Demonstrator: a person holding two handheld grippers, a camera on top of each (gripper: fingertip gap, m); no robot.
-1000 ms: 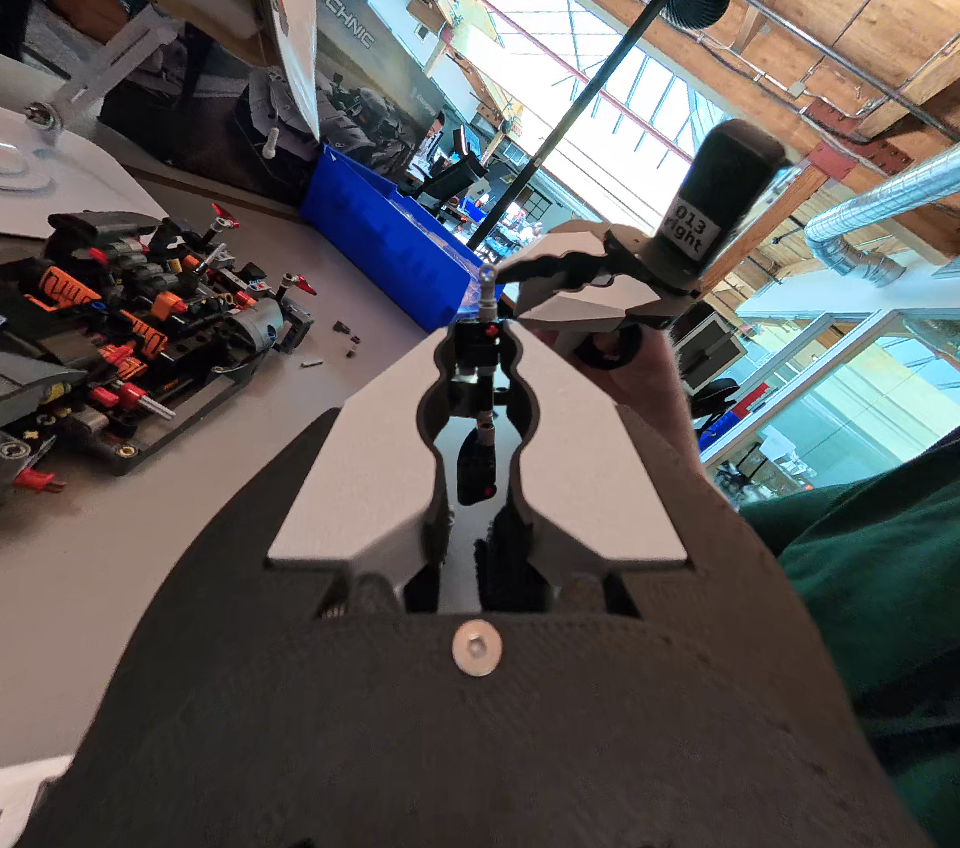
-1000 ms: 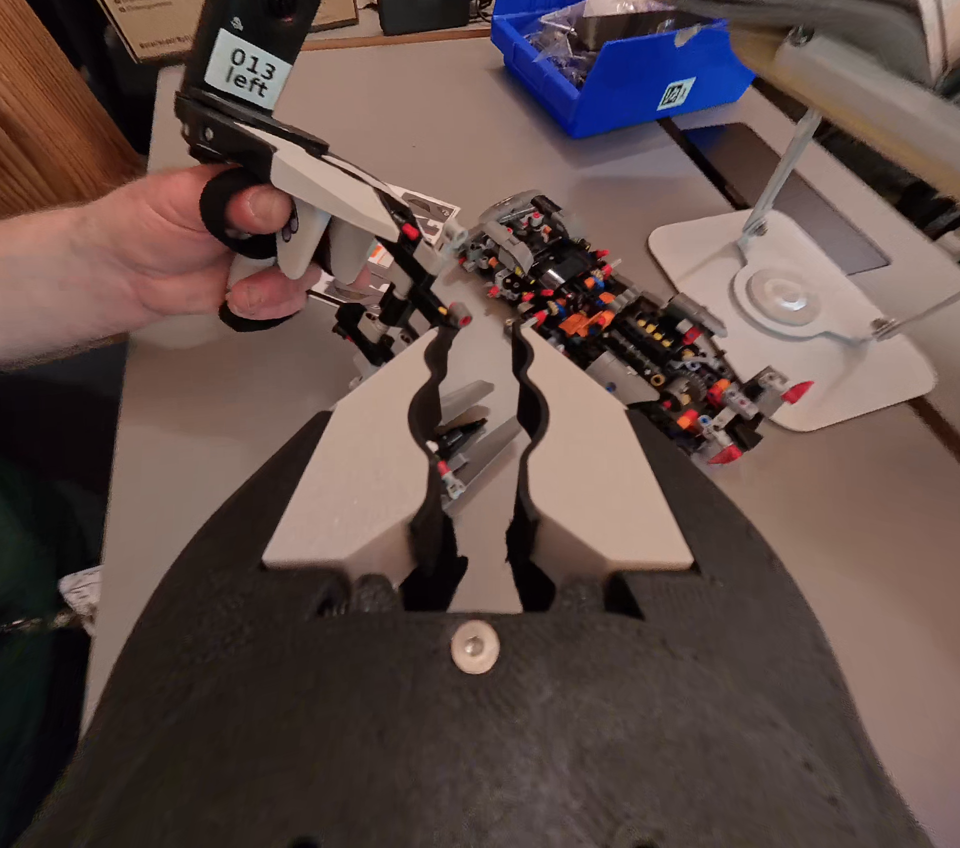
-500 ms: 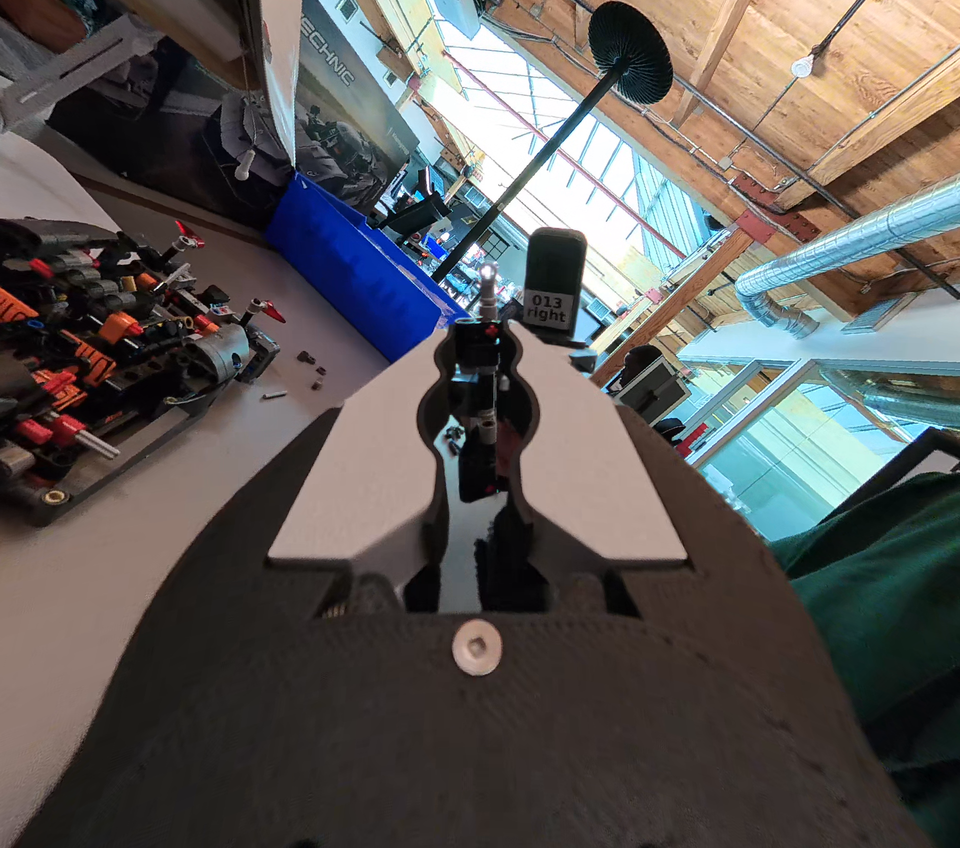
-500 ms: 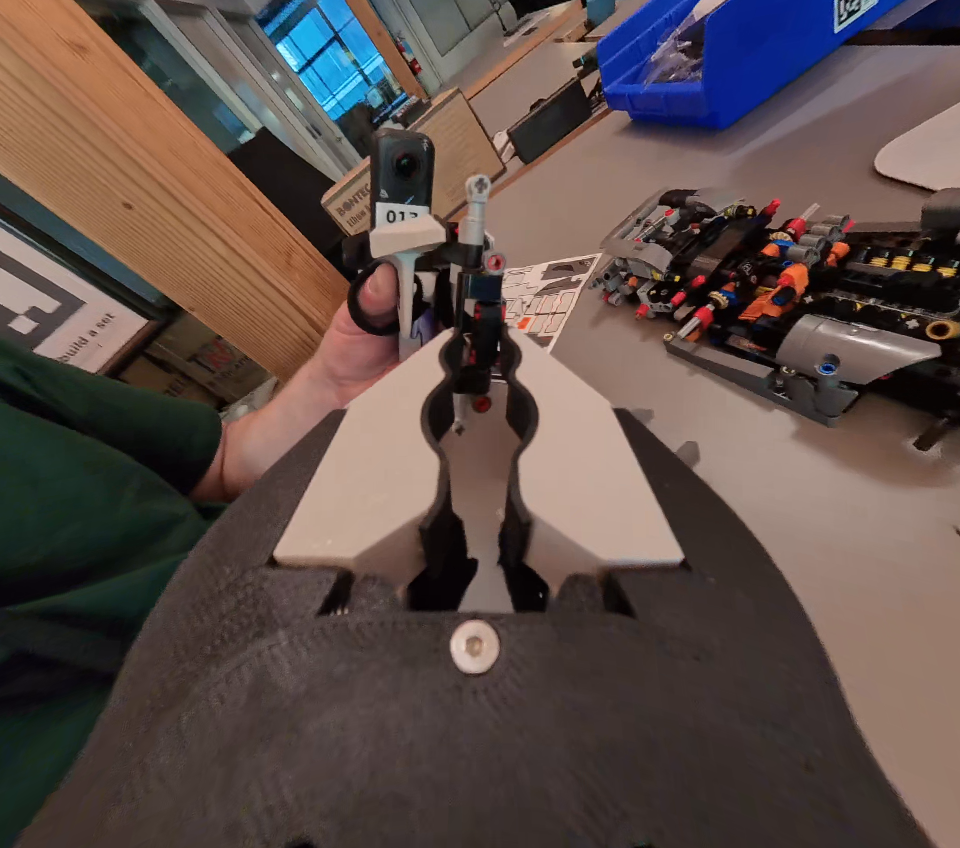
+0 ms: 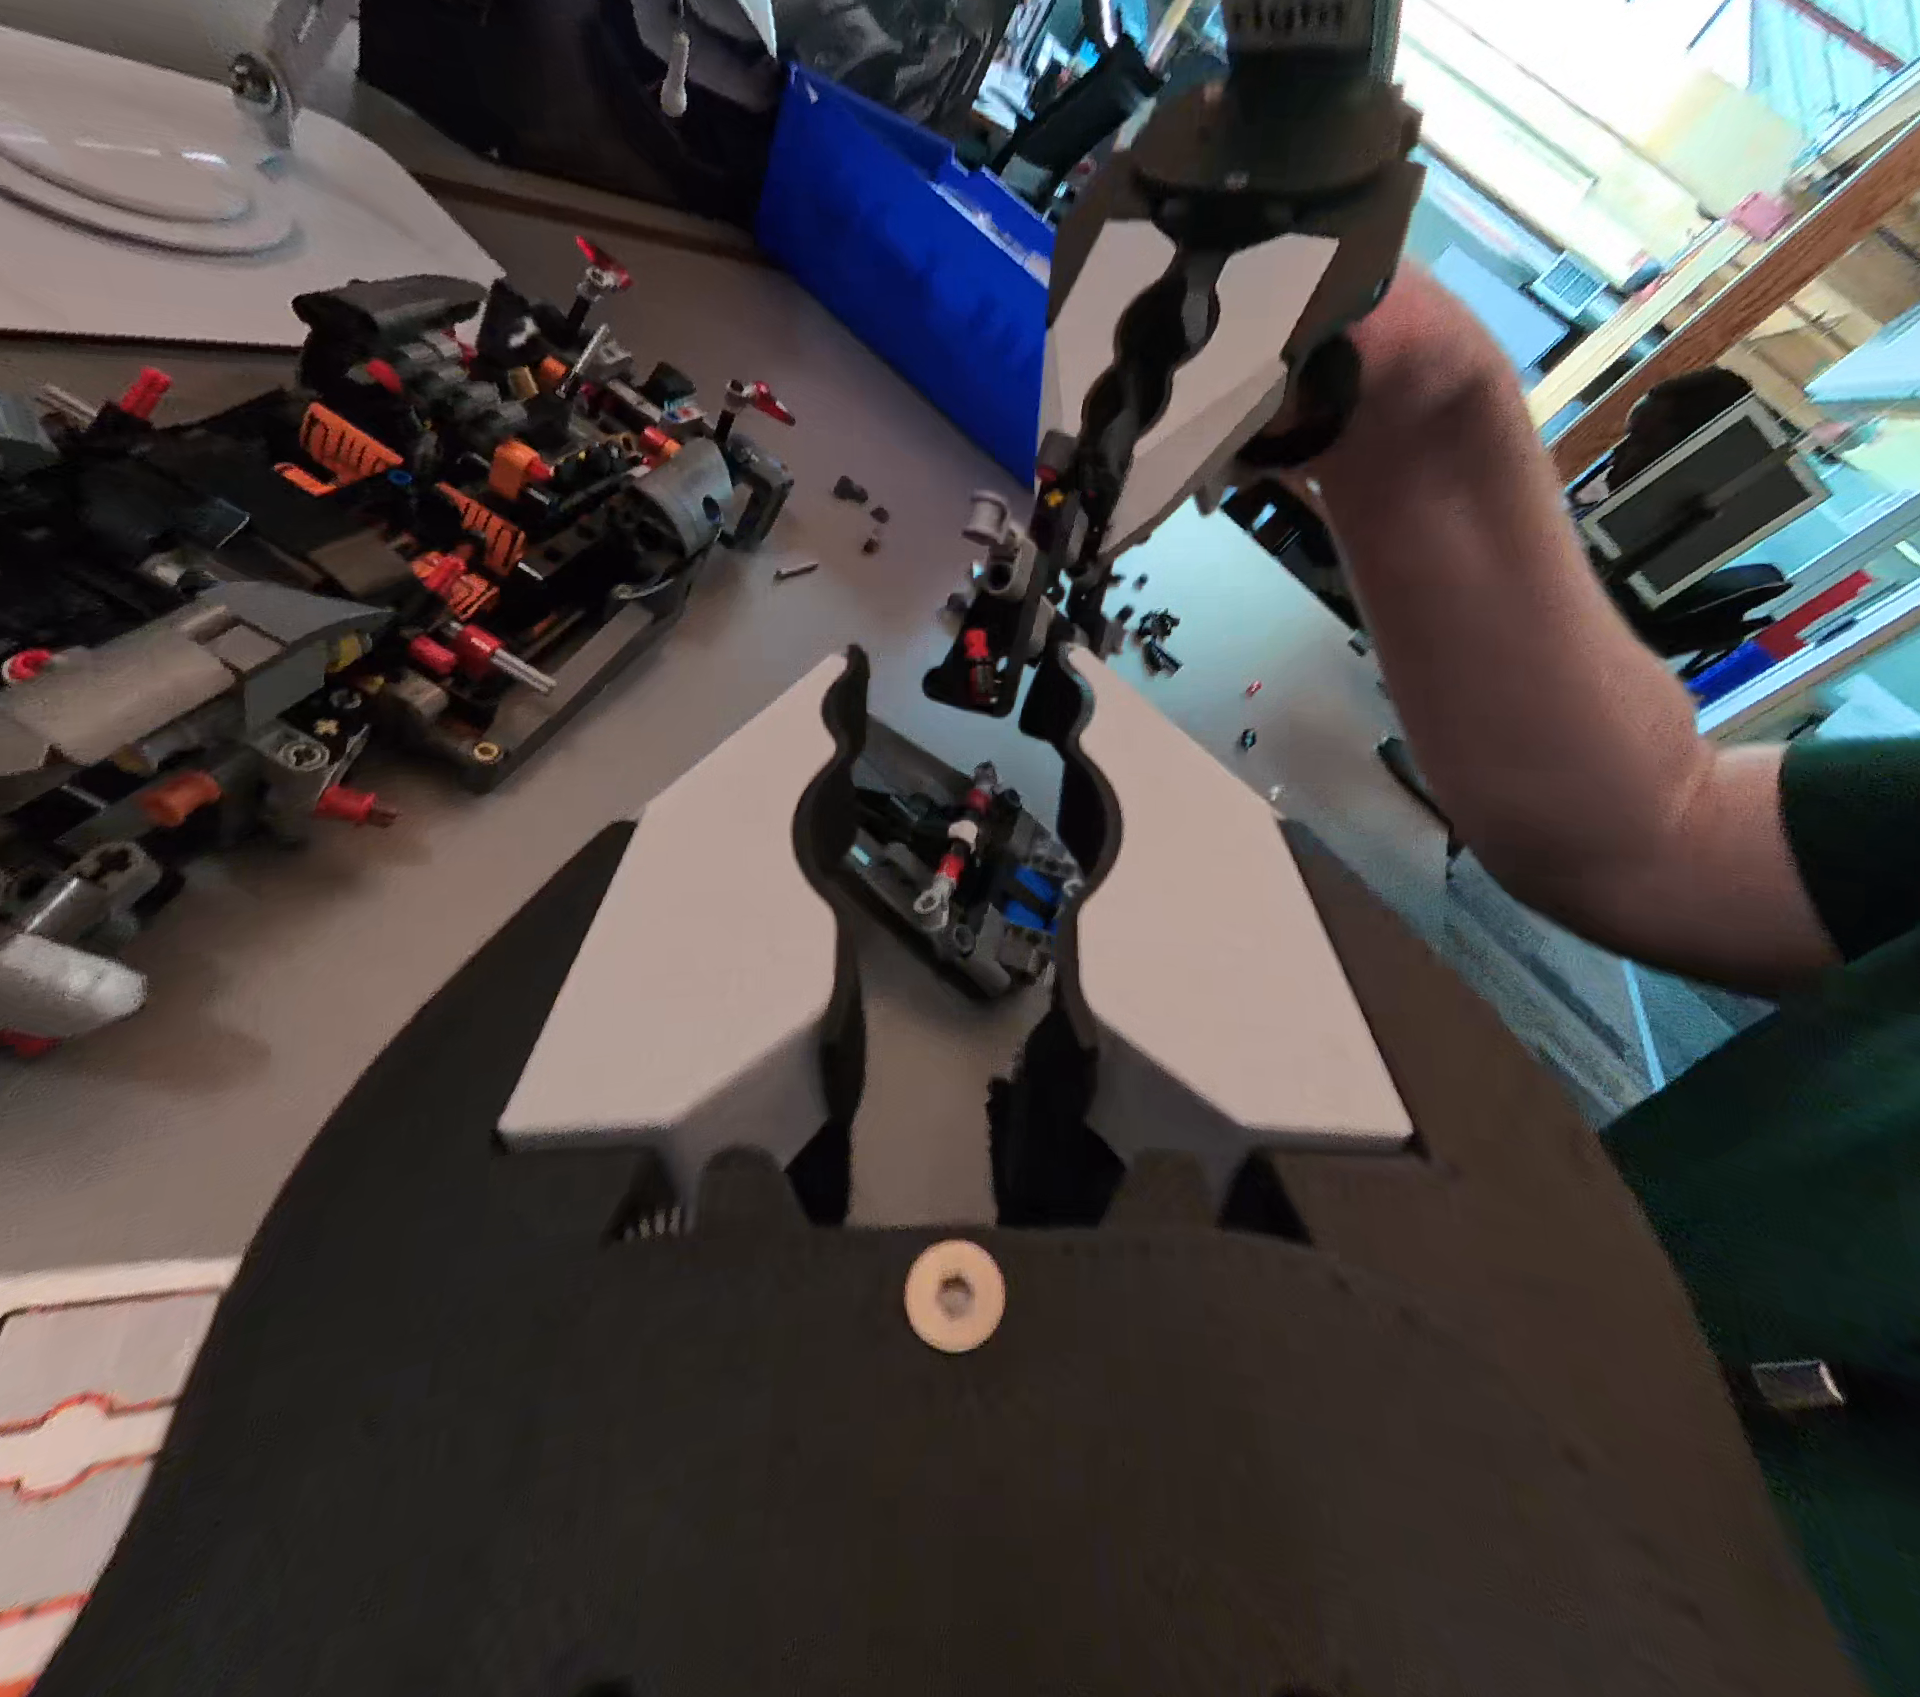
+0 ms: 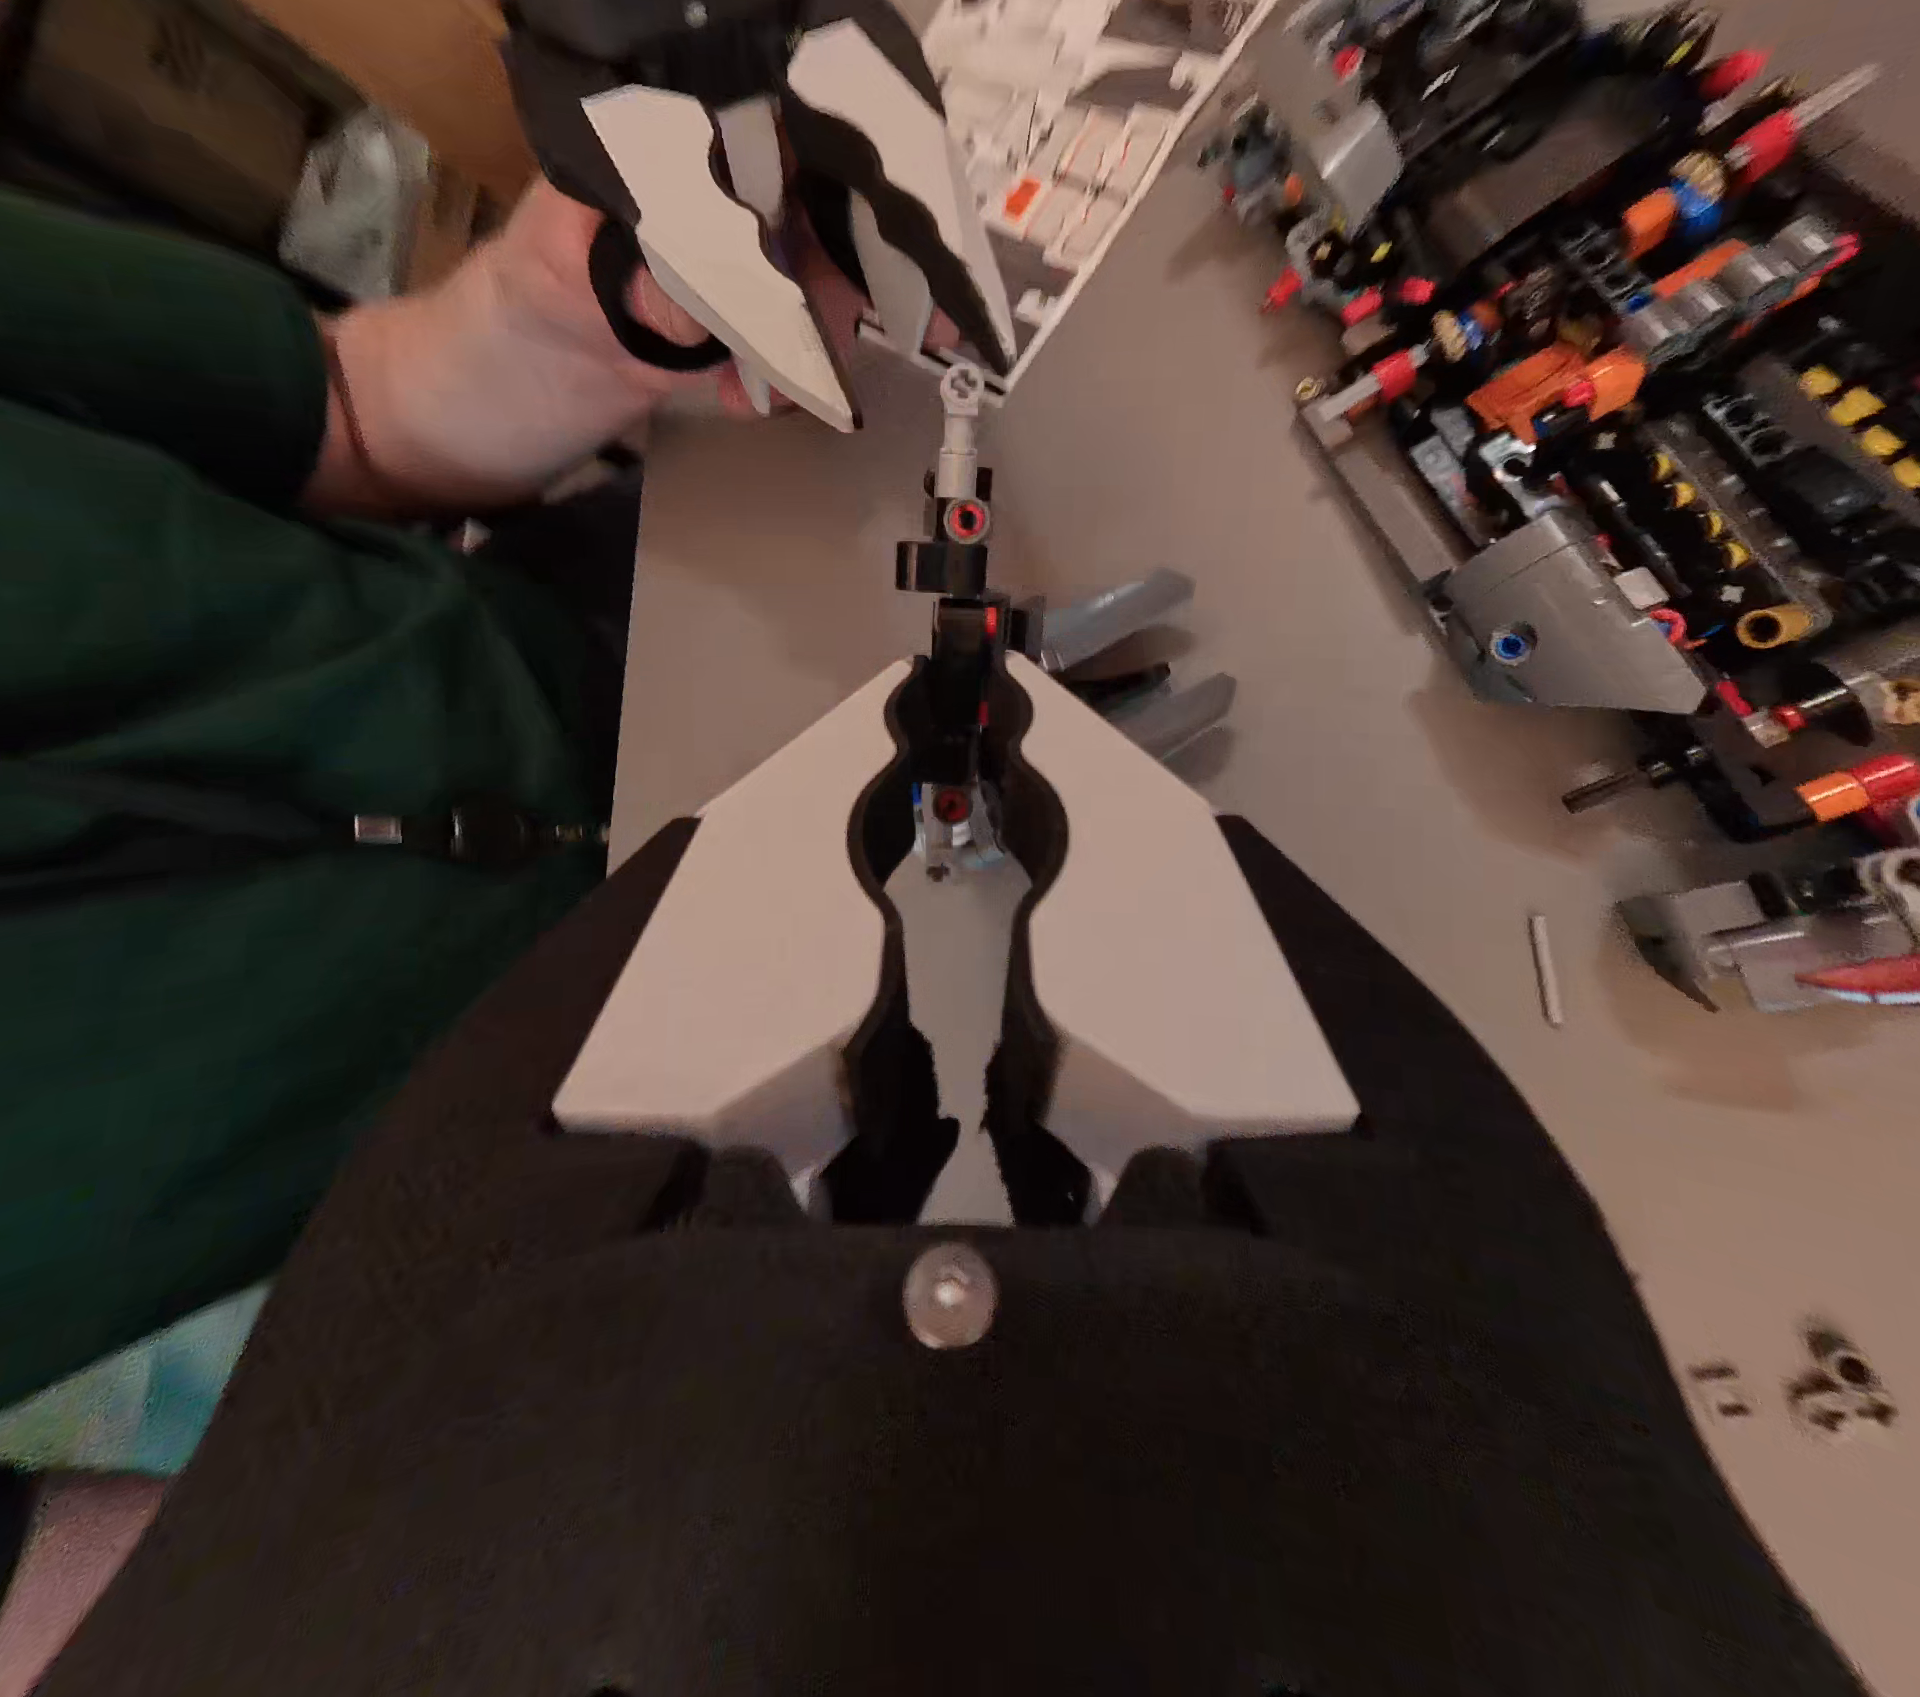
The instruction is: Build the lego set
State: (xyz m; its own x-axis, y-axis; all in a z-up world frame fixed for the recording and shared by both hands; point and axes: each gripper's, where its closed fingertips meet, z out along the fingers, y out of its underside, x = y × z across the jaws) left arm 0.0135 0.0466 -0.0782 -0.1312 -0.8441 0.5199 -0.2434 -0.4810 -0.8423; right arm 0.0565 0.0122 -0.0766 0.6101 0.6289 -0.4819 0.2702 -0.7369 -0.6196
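Roughly mid-build: big chassis (image 6: 1621, 359) at frame right on the desk (image 6: 1299, 816), loose pins (image 6: 1808, 1387) lower right. Right claw (image 6: 961, 691) pinches the small black sub-assembly (image 6: 956, 567) centre-frame; left claw (image 5: 961, 691) spread, empty. Sub-assembly unattached.

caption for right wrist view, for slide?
Right claw grips a small lego subassembly above the table; left claw open beside it.
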